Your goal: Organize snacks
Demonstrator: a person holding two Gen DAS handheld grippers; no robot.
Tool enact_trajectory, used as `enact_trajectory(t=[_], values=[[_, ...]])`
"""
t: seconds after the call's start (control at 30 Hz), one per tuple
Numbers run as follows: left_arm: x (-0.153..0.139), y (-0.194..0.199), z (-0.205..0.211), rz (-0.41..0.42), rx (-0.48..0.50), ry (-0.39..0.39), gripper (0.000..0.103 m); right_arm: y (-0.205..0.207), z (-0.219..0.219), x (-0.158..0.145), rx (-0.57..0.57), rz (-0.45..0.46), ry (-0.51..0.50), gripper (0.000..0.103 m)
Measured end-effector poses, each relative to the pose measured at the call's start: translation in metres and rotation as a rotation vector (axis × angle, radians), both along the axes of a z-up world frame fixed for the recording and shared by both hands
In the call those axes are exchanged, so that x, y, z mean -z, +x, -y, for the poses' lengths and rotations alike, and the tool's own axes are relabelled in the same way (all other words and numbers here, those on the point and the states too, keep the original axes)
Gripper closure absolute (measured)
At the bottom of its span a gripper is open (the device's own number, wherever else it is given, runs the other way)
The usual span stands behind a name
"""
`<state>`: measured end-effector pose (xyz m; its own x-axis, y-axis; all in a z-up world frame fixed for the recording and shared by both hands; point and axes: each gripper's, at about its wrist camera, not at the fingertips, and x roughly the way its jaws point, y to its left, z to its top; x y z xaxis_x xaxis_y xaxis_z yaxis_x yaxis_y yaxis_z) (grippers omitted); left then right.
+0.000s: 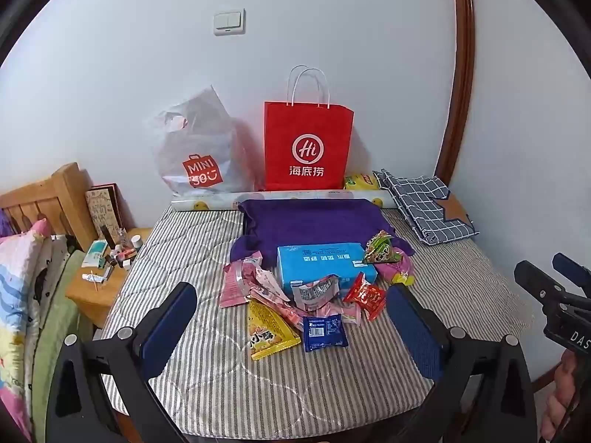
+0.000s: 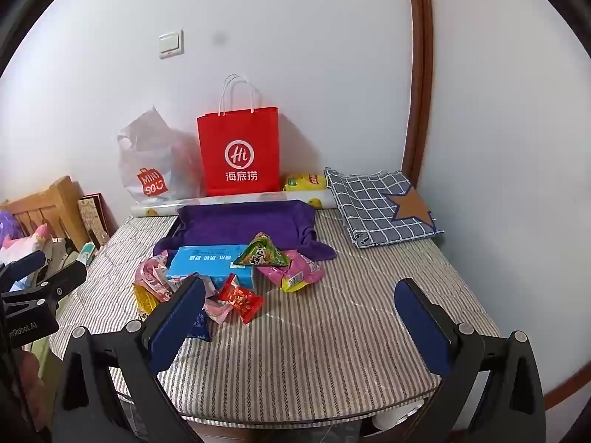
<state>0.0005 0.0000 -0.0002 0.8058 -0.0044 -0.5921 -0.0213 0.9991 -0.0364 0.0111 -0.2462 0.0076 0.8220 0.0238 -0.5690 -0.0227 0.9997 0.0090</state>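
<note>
Both tongs wide and empty, left tongs [image 1: 291,326] over the near packets, right tongs [image 2: 301,317] beside the snack pile [image 1: 314,284] on the striped mattress [image 2: 332,332]. Likely to slip or drag neighbours: crinkly overlapping wrappers around the blue box [image 1: 321,262]. Readable behind: "Hi" on red bag [image 1: 306,147], "MINISO" on clear bag [image 1: 199,155].

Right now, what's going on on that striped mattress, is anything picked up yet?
Nothing is held yet. A person holds both grippers open above the striped mattress: the left gripper faces the snack pile, the right gripper hangs beside it. Loose packets, including a yellow packet, a dark blue packet and a red candy packet, lie around a light blue box before a purple cloth.
</note>
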Motion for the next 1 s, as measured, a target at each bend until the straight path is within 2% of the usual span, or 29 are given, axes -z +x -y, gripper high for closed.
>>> enact_trajectory(t=[0.27, 0.33, 1.0], values=[[0.005, 0.002, 0.000, 0.006, 0.001, -0.007, 0.000, 0.000, 0.000, 0.001, -0.009, 0.011, -0.015, 0.002], [0.003, 0.001, 0.003, 0.011, 0.005, -0.001, 0.000, -0.010, -0.004, -0.002, -0.005, 0.025, -0.010, 0.002], [-0.006, -0.004, -0.001, 0.029, 0.010, -0.011, 0.000, -0.008, -0.002, -0.006, -0.018, 0.032, 0.010, 0.002]])
